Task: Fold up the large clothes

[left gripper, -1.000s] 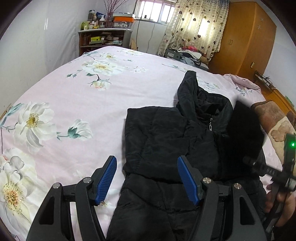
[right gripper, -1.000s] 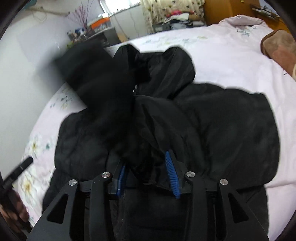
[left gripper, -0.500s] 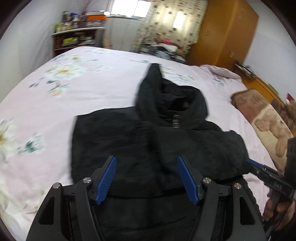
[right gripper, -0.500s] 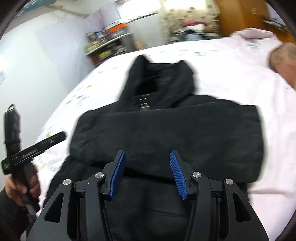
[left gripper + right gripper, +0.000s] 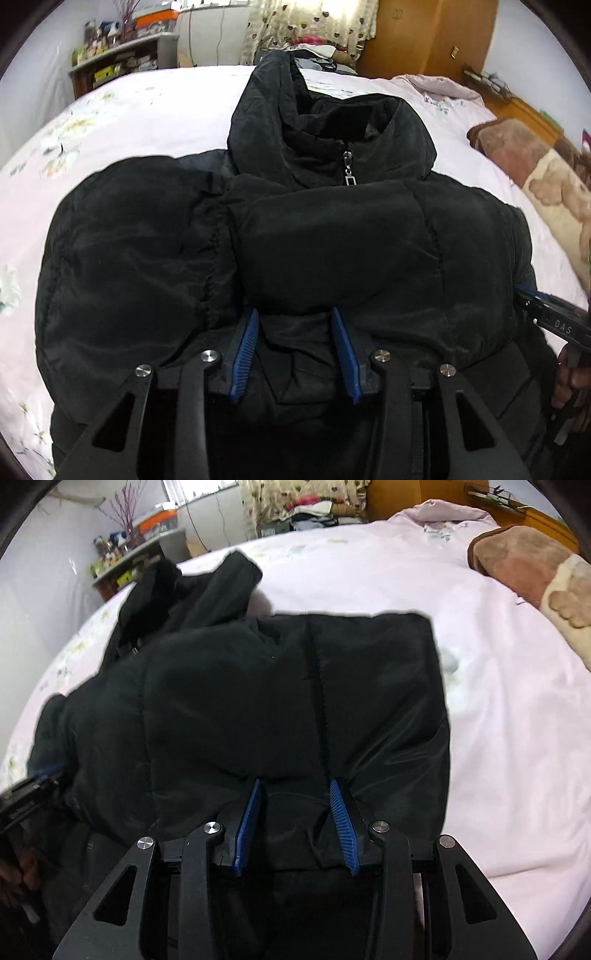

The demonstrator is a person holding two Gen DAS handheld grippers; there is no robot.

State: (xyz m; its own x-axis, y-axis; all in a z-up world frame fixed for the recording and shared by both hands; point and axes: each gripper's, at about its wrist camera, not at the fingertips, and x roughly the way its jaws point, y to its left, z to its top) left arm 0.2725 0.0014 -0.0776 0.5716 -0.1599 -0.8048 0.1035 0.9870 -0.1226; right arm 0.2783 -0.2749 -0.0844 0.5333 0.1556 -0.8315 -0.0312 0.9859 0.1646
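The black padded hooded jacket bunches between both pairs of blue-padded jaws: the left gripper and the right gripper each stand partly closed around a thick fold of its folded-in sleeves, apparently pinching it, though how firmly I cannot tell. The jacket lies on the pink floral bed sheet, hood away. The slick, puffy padding could slide out or spring open when lifted, undoing the fold.
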